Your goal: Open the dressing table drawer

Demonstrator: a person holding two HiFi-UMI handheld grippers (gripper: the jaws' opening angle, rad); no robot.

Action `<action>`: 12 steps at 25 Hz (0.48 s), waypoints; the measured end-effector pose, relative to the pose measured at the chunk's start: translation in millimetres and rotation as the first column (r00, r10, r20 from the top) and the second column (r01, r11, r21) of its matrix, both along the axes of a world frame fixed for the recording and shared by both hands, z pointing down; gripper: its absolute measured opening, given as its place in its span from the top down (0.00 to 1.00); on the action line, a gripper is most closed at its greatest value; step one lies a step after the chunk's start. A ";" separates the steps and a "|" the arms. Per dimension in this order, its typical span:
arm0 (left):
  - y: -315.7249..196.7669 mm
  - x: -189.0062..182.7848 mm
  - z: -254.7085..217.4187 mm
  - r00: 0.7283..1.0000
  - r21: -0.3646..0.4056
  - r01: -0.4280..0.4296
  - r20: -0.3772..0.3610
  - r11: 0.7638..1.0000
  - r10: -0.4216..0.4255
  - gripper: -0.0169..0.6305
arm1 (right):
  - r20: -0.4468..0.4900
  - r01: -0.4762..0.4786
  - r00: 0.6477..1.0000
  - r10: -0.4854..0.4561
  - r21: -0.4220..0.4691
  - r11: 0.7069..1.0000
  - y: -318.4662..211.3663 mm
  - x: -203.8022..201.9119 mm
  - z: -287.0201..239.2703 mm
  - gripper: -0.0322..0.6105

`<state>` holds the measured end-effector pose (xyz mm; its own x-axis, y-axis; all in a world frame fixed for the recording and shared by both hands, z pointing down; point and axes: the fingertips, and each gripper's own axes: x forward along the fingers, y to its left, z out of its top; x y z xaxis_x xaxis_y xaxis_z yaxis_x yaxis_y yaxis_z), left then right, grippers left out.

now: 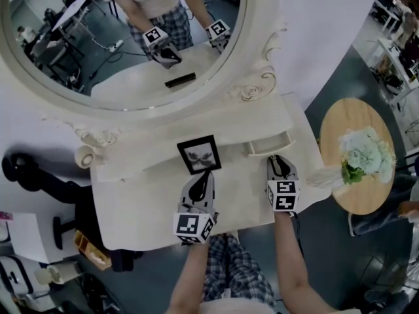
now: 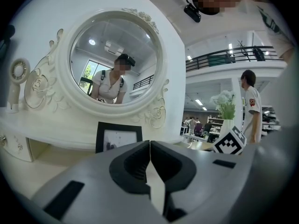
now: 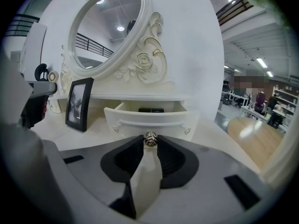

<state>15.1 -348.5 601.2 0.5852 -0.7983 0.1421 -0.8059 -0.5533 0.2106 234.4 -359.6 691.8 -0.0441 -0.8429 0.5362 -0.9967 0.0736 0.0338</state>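
Observation:
The small cream drawer [image 3: 152,122] of the dressing table [image 1: 137,201] stands pulled out on the right, with a dark item [image 3: 151,110] lying inside it. My right gripper [image 3: 149,142] is shut on the drawer's metal knob [image 3: 150,137], which sits pinched between the pad tips. From the head view the right gripper [image 1: 275,160] touches the front of the open drawer [image 1: 270,147]. My left gripper [image 2: 149,146] is shut on nothing, jaws pressed together. It rests over the tabletop just in front of the black picture frame [image 1: 199,154].
The oval mirror [image 1: 124,38] with its carved frame rises behind the tabletop. A small white fan [image 1: 84,156] stands at the table's left end. A round wooden side table [image 1: 350,120] with white flowers [image 1: 361,154] is at the right, a black chair [image 1: 39,175] at the left.

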 end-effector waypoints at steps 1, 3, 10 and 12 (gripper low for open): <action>0.0 -0.1 -0.6 1.000 0.002 0.000 0.002 1.000 0.000 0.93 | 0.001 0.000 1.000 0.000 -0.001 1.000 0.3 0.3 0.3 0.79; 0.5 -0.5 -0.5 1.000 0.005 0.001 0.004 1.000 -0.001 0.93 | 0.003 -0.002 1.000 0.002 -0.004 1.000 2.0 0.8 1.1 0.79; 1.3 -2.5 -1.4 1.000 0.002 0.005 -0.006 1.000 -0.005 0.93 | 0.007 -0.004 1.000 0.004 0.004 1.000 6.6 0.5 1.4 0.78; 0.8 -2.6 -1.0 1.000 0.001 0.006 -0.008 1.000 -0.006 0.93 | 0.012 -0.003 1.000 0.003 0.005 1.000 6.4 0.7 1.7 0.78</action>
